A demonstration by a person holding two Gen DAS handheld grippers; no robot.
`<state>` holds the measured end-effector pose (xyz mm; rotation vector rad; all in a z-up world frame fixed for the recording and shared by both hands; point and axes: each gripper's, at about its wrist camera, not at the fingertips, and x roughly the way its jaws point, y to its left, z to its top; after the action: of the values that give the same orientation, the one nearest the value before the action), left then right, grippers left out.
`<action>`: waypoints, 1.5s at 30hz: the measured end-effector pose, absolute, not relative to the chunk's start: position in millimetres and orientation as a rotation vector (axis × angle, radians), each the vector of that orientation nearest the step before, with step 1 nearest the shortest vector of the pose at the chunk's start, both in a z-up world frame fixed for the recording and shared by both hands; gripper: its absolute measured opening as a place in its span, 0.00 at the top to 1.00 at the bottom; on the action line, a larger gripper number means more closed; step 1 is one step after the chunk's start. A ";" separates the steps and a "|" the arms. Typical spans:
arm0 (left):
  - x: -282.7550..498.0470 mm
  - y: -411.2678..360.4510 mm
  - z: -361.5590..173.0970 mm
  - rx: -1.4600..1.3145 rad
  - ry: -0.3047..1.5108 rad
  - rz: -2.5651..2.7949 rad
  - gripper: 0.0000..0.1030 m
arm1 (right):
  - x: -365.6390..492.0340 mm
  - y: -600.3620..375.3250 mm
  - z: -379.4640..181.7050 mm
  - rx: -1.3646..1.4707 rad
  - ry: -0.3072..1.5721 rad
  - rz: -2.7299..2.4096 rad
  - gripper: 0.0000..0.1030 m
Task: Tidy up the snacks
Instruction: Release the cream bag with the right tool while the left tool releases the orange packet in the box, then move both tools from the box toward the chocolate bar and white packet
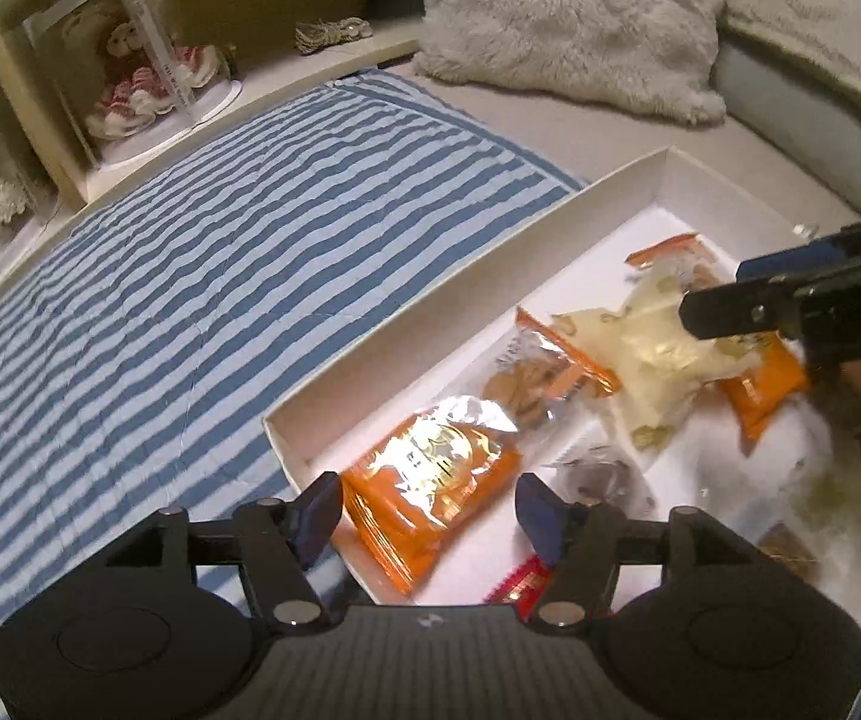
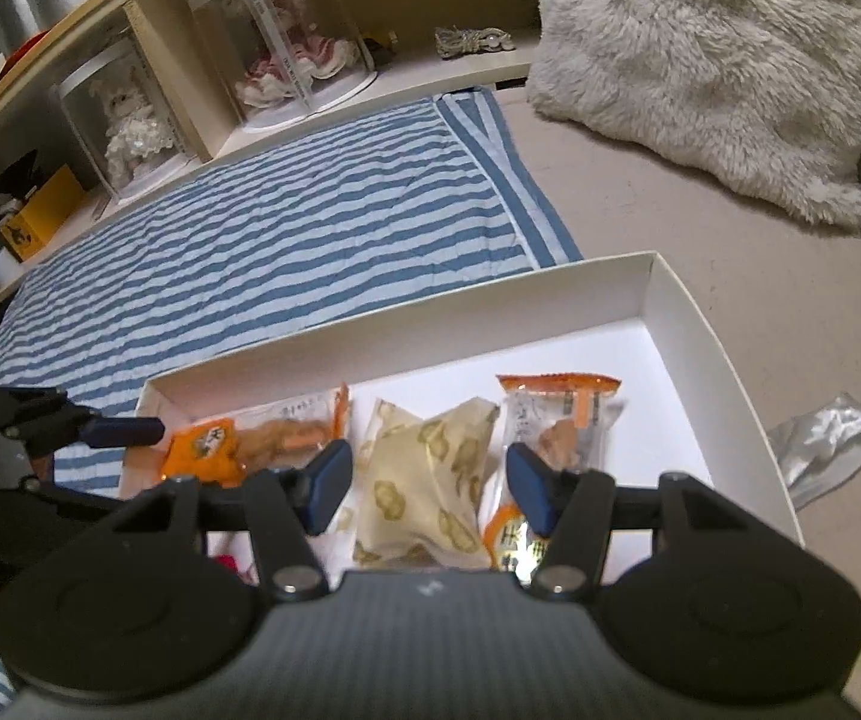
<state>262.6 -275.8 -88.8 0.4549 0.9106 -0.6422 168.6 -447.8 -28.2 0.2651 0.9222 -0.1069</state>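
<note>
Left claw (image 1: 427,513) open over shiny orange snack packet (image 1: 430,480), white box (image 1: 466,276)

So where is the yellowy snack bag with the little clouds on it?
The cream packet lies in the white box, mid-frame in the right wrist view, between two orange-trimmed cookie packets, with the right gripper straddling it.

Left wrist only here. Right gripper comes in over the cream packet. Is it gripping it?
Observer: No. The right wrist view shows the right gripper open, with the cream packet between its pads, which don't appear to press on it.
Operator: Anything outside the box on that side?
Observer: Yes, a crumpled silver wrapper lies on the beige surface beside the right wall of the white box.
</note>
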 end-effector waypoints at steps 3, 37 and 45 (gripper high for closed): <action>256.4 -269.1 -81.4 0.409 0.917 -0.632 0.30 | 163.8 -444.4 -22.3 0.248 0.916 -0.108 0.37; 192.5 -130.9 -19.8 0.044 0.842 -0.386 0.00 | 102.1 -376.6 42.6 0.072 0.770 -0.153 0.01; 187.8 -76.1 -22.7 -0.040 0.818 -0.303 0.00 | 114.1 -344.8 37.2 0.059 0.756 -0.092 0.01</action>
<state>187.8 -76.1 -22.8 -0.0398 0.8176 -0.3031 114.1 -344.8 37.2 0.0586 0.7563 -0.0921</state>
